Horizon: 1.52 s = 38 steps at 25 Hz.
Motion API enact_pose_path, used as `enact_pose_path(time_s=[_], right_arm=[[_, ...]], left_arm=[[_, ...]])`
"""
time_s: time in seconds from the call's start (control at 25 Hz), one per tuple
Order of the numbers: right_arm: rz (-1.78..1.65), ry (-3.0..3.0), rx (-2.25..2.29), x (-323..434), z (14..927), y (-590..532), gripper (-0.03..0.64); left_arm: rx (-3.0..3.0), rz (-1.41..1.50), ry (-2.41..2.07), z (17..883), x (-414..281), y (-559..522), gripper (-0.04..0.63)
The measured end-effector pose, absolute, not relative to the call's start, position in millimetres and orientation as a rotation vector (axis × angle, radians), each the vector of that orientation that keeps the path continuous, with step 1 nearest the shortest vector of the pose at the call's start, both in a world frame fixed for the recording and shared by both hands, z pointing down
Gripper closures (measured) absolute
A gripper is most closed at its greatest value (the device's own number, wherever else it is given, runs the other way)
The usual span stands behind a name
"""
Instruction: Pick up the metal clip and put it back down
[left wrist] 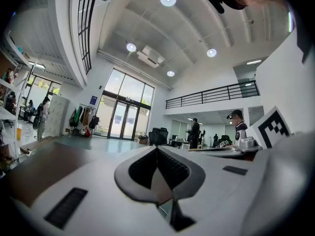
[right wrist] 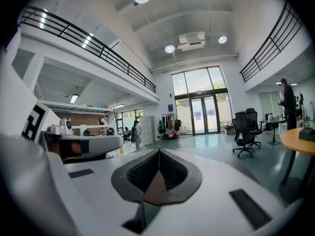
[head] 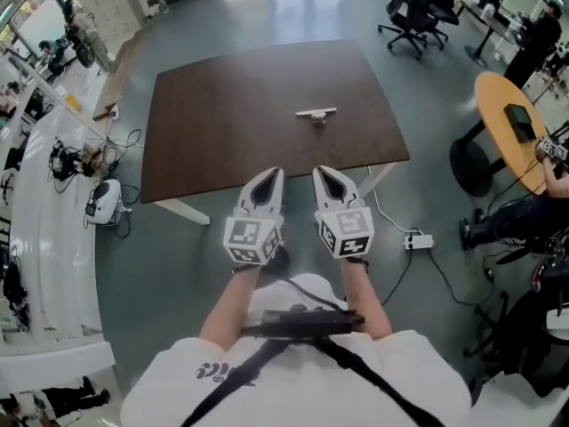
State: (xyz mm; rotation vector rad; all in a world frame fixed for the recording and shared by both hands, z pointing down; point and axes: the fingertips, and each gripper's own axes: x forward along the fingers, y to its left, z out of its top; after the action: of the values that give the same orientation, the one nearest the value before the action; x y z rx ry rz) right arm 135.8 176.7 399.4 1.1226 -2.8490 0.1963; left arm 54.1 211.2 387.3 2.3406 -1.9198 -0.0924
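A small pale metal clip (head: 316,115) lies on the dark brown table (head: 222,123), right of its middle. My left gripper (head: 268,180) and right gripper (head: 325,178) are held side by side over the table's near edge, well short of the clip. Both are shut with nothing between the jaws. In the left gripper view the left gripper (left wrist: 157,150) has its jaws meeting at the tip and looks out level over the tabletop. The right gripper (right wrist: 158,155) in its own view is likewise pressed together. Neither gripper view shows the clip.
A power strip (head: 418,240) and cable lie on the floor right of the table. A round yellow table (head: 511,127) stands at the right, office chairs (head: 418,12) behind it. A white bench (head: 44,238) with cluttered gear runs along the left.
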Motion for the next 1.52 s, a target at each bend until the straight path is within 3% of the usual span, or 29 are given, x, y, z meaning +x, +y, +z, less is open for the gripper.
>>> enact_pose_path(time_s=[0.28, 0.48, 0.76, 1.52], right_arm=[[0.198, -2.860, 1.170, 97.3, 381.1, 78.2, 0.611], [0.169, -2.868, 1.185, 35.9, 361.7, 19.8, 0.611], [0.199, -2.736, 1.228, -12.1, 401.3, -18.4, 0.611], [0.476, -2.386, 1.372, 60.1, 526.2, -133.0, 0.611]], left_arm=[[2.454, -0.139, -1.800, 365.9, 26.8, 111.1, 0.586], [2.506, -0.194, -1.819, 337.4, -31.8, 58.3, 0.586], [2.500, -0.182, -1.725, 374.8, -85.4, 14.1, 0.586], [2.501, 0.072, -1.515, 479.2, -53.4, -108.1, 0.586]])
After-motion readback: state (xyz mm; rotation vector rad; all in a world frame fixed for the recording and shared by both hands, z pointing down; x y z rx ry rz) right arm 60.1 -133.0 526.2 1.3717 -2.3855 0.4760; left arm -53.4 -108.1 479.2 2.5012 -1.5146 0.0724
